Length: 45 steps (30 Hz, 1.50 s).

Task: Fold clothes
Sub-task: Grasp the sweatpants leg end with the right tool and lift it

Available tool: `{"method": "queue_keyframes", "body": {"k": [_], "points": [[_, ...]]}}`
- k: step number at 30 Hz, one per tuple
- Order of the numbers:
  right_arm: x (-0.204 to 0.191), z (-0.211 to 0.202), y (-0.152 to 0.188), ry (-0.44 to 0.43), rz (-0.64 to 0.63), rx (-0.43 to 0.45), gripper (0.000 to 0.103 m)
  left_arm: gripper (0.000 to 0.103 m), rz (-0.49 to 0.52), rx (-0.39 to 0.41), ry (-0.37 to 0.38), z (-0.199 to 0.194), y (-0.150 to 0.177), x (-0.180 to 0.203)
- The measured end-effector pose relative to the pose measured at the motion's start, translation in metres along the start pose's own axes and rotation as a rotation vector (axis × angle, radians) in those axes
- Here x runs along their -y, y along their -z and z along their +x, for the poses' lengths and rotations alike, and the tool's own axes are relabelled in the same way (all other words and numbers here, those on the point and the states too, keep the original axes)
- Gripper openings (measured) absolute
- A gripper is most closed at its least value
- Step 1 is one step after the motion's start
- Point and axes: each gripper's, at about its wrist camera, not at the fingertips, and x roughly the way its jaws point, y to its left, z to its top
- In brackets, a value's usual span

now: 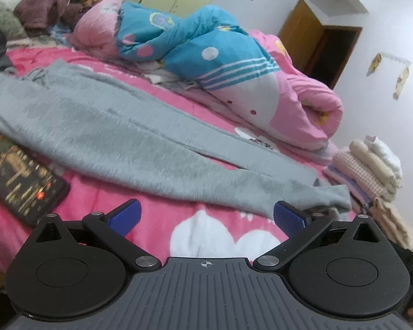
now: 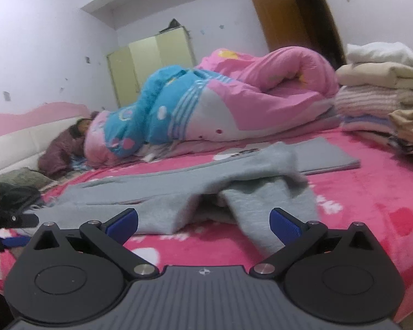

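Grey trousers (image 1: 129,137) are spread long across the bed (image 1: 162,228), just beyond the fingers of the left gripper (image 1: 206,217), which are released and empty. A bunched leg end (image 2: 247,200) lies between the spread, empty fingers of the right gripper (image 2: 203,224). Folding is judged barely begun; finished clothes are stacked in a pile (image 2: 380,93) beyond.

Plain grey trousers (image 1: 129,137) on hot-pink bedspread (image 1: 162,220) with white shapes

One grey garment (image 1: 140,143), one phone (image 1: 22,176), two claws (image 1: 206,217).
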Motion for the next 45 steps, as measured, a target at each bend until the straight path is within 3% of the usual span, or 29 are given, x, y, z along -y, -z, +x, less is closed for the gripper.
{"method": "queue_keyframes", "body": {"k": [4, 10, 12, 14, 18, 21, 24, 25, 26, 29, 35, 37, 40, 45], "points": [[0.015, 0.014, -0.014, 0.095, 0.004, -0.064, 0.103, 0.103, 0.097, 0.011, -0.016, 0.030, -0.010, 0.015], [0.054, 0.039, -0.058, 0.045, 0.188, -0.070, 0.103, 0.098, 0.220, -0.024, 0.018, 0.084, -0.019, 0.030], [0.065, 0.054, -0.071, 0.023, 0.255, -0.093, 0.103, 0.096, 0.238, -0.046, 0.048, 0.099, -0.019, 0.032], [0.075, 0.073, -0.082, 0.008, 0.316, -0.133, 0.103, 0.087, 0.261, -0.071, 0.102, 0.111, -0.016, 0.031], [0.098, 0.118, -0.092, 0.052, 0.416, -0.235, 0.097, 0.078, 0.299, -0.132, 0.188, 0.128, -0.006, 0.030], [0.121, 0.152, -0.085, 0.096, 0.528, -0.340, 0.080, 0.071, 0.278, -0.158, 0.191, 0.134, -0.003, 0.025], [0.135, 0.173, -0.079, 0.101, 0.607, -0.409, 0.052, 0.069, 0.246, -0.172, 0.203, 0.136, -0.004, 0.019], [0.136, 0.177, -0.080, 0.091, 0.613, -0.421, 0.031, 0.069, 0.245, -0.171, 0.203, 0.136, -0.004, 0.019], [0.132, 0.179, -0.084, 0.084, 0.595, -0.420, 0.019, 0.069, 0.243, -0.169, 0.202, 0.135, -0.004, 0.018], [0.114, 0.178, -0.105, 0.021, 0.508, -0.371, 0.012, 0.068, 0.240, -0.164, 0.200, 0.135, -0.004, 0.018], [0.063, 0.122, -0.153, -0.182, 0.317, -0.108, 0.011, 0.063, 0.220, -0.151, 0.203, 0.133, -0.004, 0.014], [0.054, 0.097, -0.148, -0.196, 0.256, -0.039, 0.010, 0.063, 0.209, -0.148, 0.208, 0.132, -0.004, 0.012], [0.061, 0.076, -0.109, -0.118, 0.236, -0.047, 0.011, 0.063, 0.199, -0.152, 0.212, 0.133, -0.004, 0.009], [0.097, 0.074, -0.020, 0.096, 0.305, -0.304, 0.019, 0.063, 0.214, -0.151, 0.216, 0.132, -0.001, 0.008]]}}
